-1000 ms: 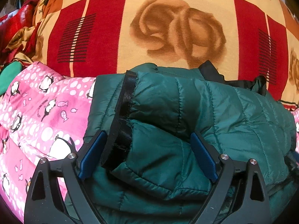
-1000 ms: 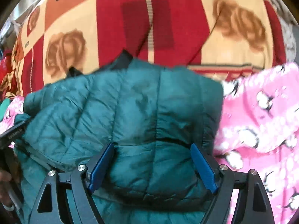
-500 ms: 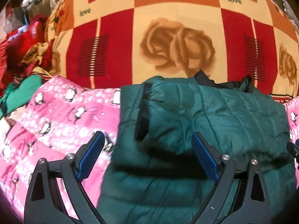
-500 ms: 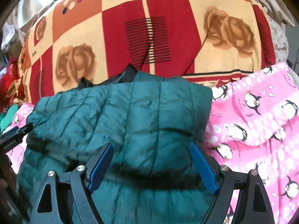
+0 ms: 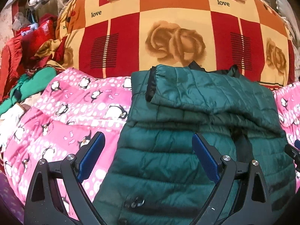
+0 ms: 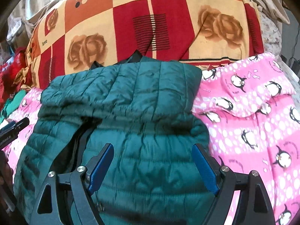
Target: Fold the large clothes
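A dark green quilted jacket (image 5: 196, 150) lies on a pink penguin blanket (image 5: 75, 108), its upper part folded down over the body with a black-trimmed edge (image 5: 151, 84) at the left. My left gripper (image 5: 148, 153) hovers open over the jacket's left edge, with nothing held between its blue pads (image 5: 91, 157). In the right wrist view the same jacket (image 6: 131, 103) fills the middle. My right gripper (image 6: 153, 163) stands open above its lower right part, touching nothing. The left gripper's tip (image 6: 14, 129) shows at that view's left edge.
A red, orange and cream rose-patterned blanket (image 5: 178, 28) rises behind the jacket. Red and green clothes (image 5: 28, 60) are piled at the far left. The pink blanket (image 6: 253, 112) spreads out to the right of the jacket. A hand (image 6: 5, 176) shows at the lower left.
Both grippers have drawn back and upward from the jacket, which now looks smaller and shows whole. Its folded-over top stays lying flat. Both sets of jaws keep the same width.
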`<state>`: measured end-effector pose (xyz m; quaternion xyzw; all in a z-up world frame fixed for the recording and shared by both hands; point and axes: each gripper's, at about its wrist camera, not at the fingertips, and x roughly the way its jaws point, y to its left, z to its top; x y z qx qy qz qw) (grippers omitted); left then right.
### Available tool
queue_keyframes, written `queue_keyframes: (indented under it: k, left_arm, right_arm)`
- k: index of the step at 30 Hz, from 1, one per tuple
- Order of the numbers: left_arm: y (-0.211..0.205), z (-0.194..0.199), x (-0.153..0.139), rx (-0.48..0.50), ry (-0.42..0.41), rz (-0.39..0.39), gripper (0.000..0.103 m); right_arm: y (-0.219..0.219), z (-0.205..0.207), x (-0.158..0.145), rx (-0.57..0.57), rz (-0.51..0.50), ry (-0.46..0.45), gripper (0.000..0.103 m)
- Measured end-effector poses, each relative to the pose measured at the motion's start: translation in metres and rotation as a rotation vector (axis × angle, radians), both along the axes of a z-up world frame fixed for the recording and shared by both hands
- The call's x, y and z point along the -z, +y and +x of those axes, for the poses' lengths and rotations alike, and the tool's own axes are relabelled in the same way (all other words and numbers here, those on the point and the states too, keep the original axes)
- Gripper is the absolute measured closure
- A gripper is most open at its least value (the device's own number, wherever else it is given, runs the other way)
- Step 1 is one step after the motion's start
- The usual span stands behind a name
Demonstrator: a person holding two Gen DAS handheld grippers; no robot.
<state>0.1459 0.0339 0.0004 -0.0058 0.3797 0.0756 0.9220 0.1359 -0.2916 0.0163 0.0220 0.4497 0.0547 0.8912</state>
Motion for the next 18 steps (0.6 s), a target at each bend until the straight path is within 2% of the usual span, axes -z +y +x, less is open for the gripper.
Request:
queue_keyframes:
  k: [8, 18]
  left_arm:
    - [0.002, -0.035, 0.0, 0.002, -0.005, 0.012, 0.009]
    - [0.003, -0.072, 0.011, 0.01, 0.016, 0.006, 0.009]
  right_arm:
    - [-0.002, -0.038, -0.002, -0.015, 0.001, 0.009, 0.02]
    - [0.0, -0.079, 0.011, -0.033, -0.021, 0.053, 0.02]
